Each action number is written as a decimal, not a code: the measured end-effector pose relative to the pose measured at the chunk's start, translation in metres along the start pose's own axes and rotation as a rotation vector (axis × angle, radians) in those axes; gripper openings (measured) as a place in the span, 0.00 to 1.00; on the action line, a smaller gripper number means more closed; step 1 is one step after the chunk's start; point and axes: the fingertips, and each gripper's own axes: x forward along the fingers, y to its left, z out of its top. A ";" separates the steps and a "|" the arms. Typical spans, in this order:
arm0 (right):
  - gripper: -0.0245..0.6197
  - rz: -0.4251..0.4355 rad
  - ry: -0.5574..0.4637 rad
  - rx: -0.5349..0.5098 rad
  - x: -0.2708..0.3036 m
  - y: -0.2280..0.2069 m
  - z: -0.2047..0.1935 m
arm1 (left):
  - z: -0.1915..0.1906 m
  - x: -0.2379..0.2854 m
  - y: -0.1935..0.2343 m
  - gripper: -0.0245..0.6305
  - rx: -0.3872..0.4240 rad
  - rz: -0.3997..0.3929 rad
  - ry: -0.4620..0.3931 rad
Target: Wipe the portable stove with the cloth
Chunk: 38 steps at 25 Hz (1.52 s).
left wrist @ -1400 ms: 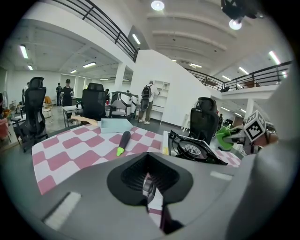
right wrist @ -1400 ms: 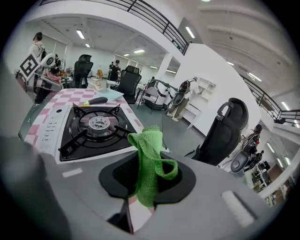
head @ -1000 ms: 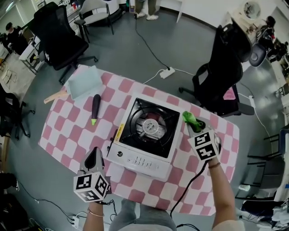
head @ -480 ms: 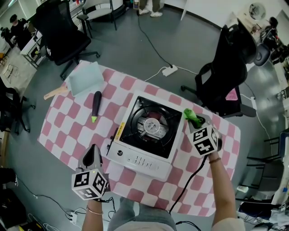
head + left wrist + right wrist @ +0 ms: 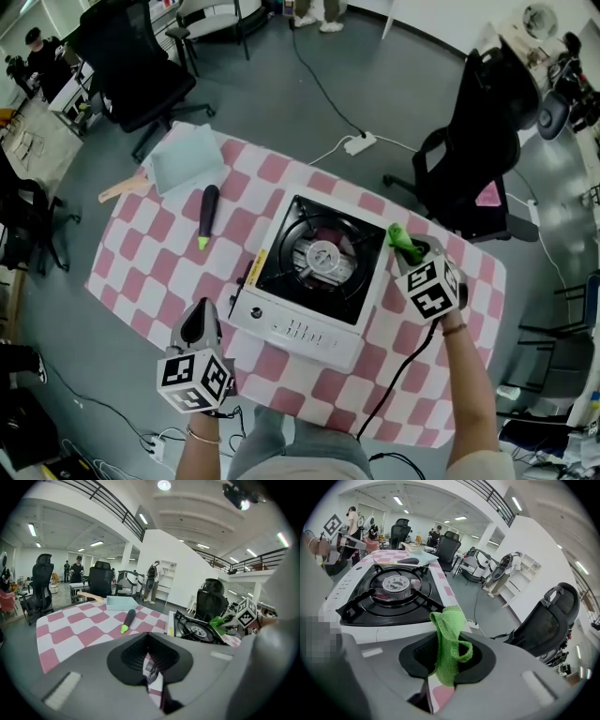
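Observation:
The portable stove (image 5: 314, 277), white with a black burner top, sits mid-table on the pink checked tablecloth (image 5: 141, 272). My right gripper (image 5: 412, 253) hangs by the stove's far right corner, shut on a green cloth (image 5: 401, 241). In the right gripper view the cloth (image 5: 449, 639) sticks up between the jaws, with the stove (image 5: 389, 595) just ahead to the left. My left gripper (image 5: 199, 328) hovers at the table's near edge, left of the stove's front corner, jaws together and holding nothing. In the left gripper view the stove (image 5: 194, 627) and the cloth (image 5: 218, 622) lie ahead on the right.
A dark purple stick with a green tip (image 5: 206, 214) lies left of the stove. Behind it is a pale blue tray (image 5: 183, 159) and a wooden handle (image 5: 122, 190). Office chairs (image 5: 473, 159) and a power strip (image 5: 361, 143) surround the table. A black cable (image 5: 398, 375) crosses the near right.
The right gripper with the green cloth has stayed at the stove's far right corner, shifting only slightly. The left gripper has held its place near the front edge.

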 end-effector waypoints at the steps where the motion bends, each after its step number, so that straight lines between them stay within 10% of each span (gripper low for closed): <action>1: 0.17 0.006 -0.001 0.004 -0.001 0.001 0.000 | 0.000 -0.001 0.000 0.04 0.000 0.001 0.000; 38: 0.17 0.156 0.020 -0.110 -0.043 0.085 -0.017 | -0.006 -0.054 0.006 0.04 0.001 -0.006 -0.021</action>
